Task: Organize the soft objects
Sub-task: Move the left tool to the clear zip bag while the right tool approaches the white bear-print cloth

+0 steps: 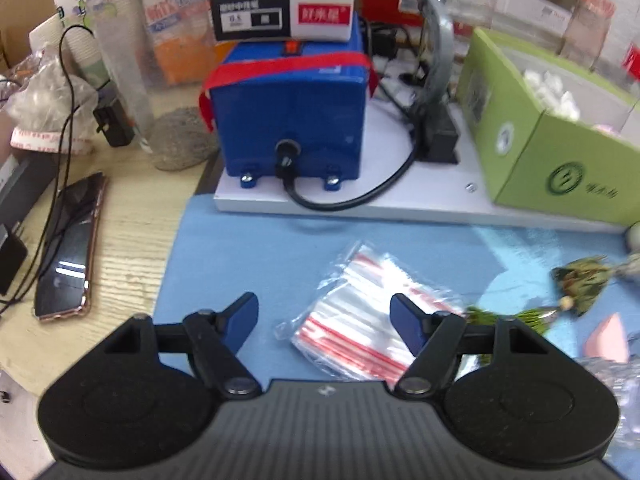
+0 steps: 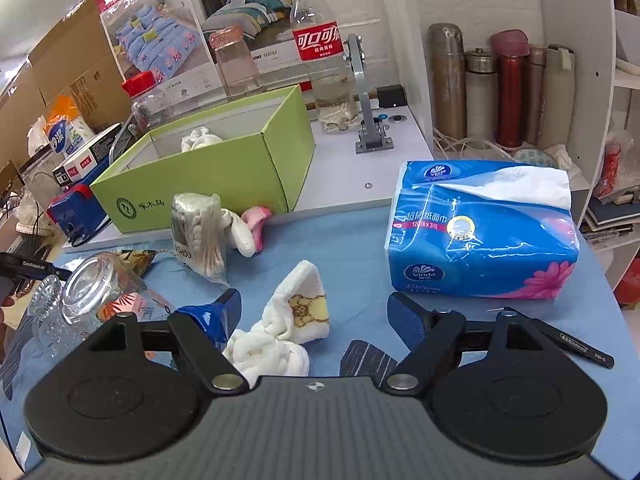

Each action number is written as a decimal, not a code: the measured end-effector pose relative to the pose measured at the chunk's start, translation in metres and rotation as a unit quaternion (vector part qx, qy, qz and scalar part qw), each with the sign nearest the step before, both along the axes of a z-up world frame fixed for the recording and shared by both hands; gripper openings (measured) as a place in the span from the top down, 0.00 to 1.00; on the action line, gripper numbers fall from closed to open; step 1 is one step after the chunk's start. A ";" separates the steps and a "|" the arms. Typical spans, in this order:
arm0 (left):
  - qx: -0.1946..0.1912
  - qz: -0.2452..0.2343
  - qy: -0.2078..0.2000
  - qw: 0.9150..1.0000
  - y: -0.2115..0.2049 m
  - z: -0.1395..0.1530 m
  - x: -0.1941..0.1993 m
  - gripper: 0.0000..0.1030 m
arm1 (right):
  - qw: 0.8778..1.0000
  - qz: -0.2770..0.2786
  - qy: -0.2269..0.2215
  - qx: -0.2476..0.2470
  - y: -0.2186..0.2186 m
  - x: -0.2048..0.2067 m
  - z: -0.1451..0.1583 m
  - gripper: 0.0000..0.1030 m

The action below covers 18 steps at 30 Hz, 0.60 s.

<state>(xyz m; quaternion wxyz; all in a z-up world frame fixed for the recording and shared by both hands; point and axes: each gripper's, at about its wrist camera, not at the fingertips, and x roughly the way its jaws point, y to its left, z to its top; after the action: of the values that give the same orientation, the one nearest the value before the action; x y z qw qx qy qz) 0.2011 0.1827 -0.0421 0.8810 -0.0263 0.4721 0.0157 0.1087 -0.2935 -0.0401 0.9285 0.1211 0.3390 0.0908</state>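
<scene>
A crumpled white towel (image 2: 280, 328) with a yellow embroidered patch is seen lying on the blue mat (image 2: 352, 248) of the bench, in front of the green cardboard box (image 2: 224, 176). Inside the box a white soft item (image 2: 198, 139) is visible. Against the box's front wall, a bag of cotton swabs (image 2: 202, 236) stands beside a white and pink soft piece (image 2: 250, 226).

The left hand-held gripper (image 1: 324, 316) is held wide open above the mat, nothing being gripped; a stack of clear zip bags with red seals (image 1: 360, 316) lies between and beyond its blue fingers (image 1: 242, 320). The right hand-held gripper (image 2: 316, 316) is likewise spread wide and empty, with the towel lying between its fingers, close to the left one; whether it is touched cannot be told.

Left of the box, a blue machine with a red strap (image 1: 292, 120) is mounted on a white base, and a phone (image 1: 70, 248) lies further left on the bare wood. An overturned glass jar (image 2: 100, 288) rests on the mat in front of the box, left of the towel. A green tasselled ornament (image 1: 576, 284) lies in front of the box in the left view. Right of the box, a blue pack of tissues (image 2: 480, 236) sits on the mat, and black tweezers (image 2: 568, 342) lie beside the right finger.
</scene>
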 end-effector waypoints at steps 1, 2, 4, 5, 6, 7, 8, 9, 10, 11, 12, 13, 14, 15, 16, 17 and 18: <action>-0.018 -0.006 -0.004 1.000 0.000 0.004 -0.002 0.30 | 1.000 -0.001 -0.002 0.001 0.000 0.000 0.002 0.35; -0.035 -0.010 -0.006 0.999 -0.003 0.007 -0.002 0.30 | 1.000 -0.001 -0.004 0.003 0.001 0.000 0.004 0.35; -0.054 -0.022 -0.006 0.998 -0.014 0.007 0.002 0.29 | 1.000 0.002 -0.006 0.004 0.003 0.001 0.007 0.35; -0.050 -0.028 -0.004 0.998 -0.024 0.007 0.006 0.29 | 1.000 0.005 -0.006 0.003 0.005 0.000 0.008 0.35; -0.043 -0.032 -0.004 0.999 -0.029 0.006 0.011 0.29 | 1.000 0.008 -0.006 0.001 0.007 0.000 0.010 0.35; -0.037 -0.038 -0.005 0.999 -0.035 0.005 0.016 0.29 | 1.000 0.010 -0.005 -0.001 0.008 -0.001 0.010 0.35; -0.034 -0.042 -0.004 0.999 -0.038 0.003 0.021 0.29 | 1.000 0.011 -0.004 -0.003 0.009 -0.003 0.011 0.35; -0.032 -0.034 0.007 0.999 -0.040 0.000 0.028 0.29 | 1.000 0.011 -0.004 -0.004 0.009 -0.005 0.011 0.35; -0.031 -0.023 0.017 0.999 -0.040 -0.002 0.030 0.29 | 1.000 0.010 -0.005 -0.004 0.009 -0.007 0.012 0.35; -0.038 -0.015 0.020 0.999 -0.038 -0.003 0.028 0.29 | 1.000 0.008 -0.004 -0.004 0.008 -0.009 0.011 0.35; -0.048 -0.010 0.019 0.999 -0.034 -0.003 0.022 0.29 | 1.000 0.006 -0.004 -0.004 0.006 -0.011 0.011 0.35; -0.056 -0.006 0.021 0.998 -0.030 -0.002 0.014 0.29 | 1.000 0.005 -0.004 -0.003 0.005 -0.012 0.010 0.35; -0.066 0.002 0.022 0.998 -0.024 -0.002 0.003 0.29 | 1.000 0.004 -0.003 -0.002 0.004 -0.013 0.008 0.35; -0.080 0.012 0.017 0.997 -0.017 0.001 -0.011 0.29 | 1.000 0.002 -0.002 -0.002 0.003 -0.013 0.007 0.35; -0.088 0.022 0.014 0.996 -0.011 0.002 -0.023 0.29 | 1.000 0.001 -0.002 -0.001 0.001 -0.013 0.006 0.35; -0.093 0.036 0.014 0.995 -0.004 0.002 -0.035 0.29 | 1.000 0.002 -0.003 0.003 0.001 -0.013 0.004 0.35; -0.099 0.053 0.017 0.993 0.003 0.001 -0.046 0.29 | 1.000 0.006 -0.004 0.009 0.001 -0.012 0.004 0.35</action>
<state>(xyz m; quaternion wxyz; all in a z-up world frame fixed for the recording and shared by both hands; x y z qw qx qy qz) 0.1551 0.1859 -0.0406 0.8640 -0.1385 0.4839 0.0158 0.0963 -0.2926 -0.0365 0.9281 0.1270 0.3354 0.1003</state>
